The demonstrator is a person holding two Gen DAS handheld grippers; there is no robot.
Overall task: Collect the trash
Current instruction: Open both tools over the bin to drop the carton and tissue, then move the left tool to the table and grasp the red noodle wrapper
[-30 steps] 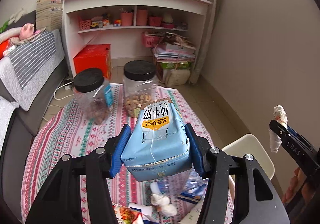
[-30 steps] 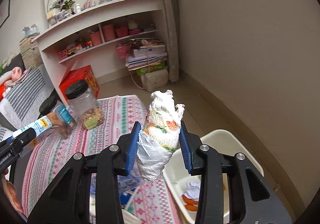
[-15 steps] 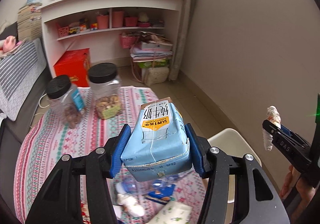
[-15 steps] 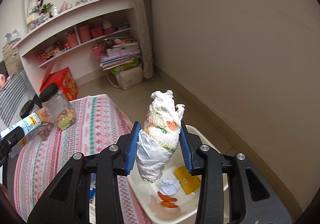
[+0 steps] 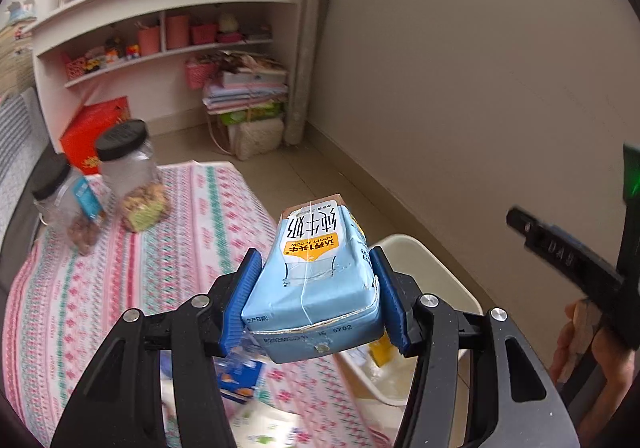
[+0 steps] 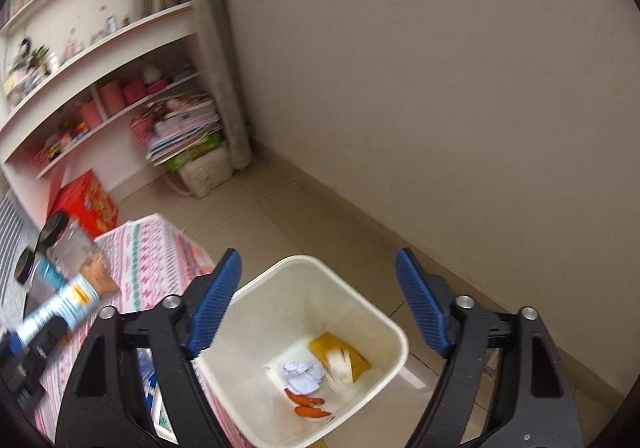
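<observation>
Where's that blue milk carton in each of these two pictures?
Left wrist view: the carton sits at lower centre, clamped between the left tongs' blue pads.
Right wrist view: the carton is a blurred blue shape at the left edge, over the striped tablecloth.
Shared landmark: the white bin, at lower right behind the carton in the left view, and at bottom centre in the right view.

left gripper [image 5: 316, 298] clamping blue milk carton [image 5: 316, 280], white bin [image 5: 432, 280] beyond
</observation>
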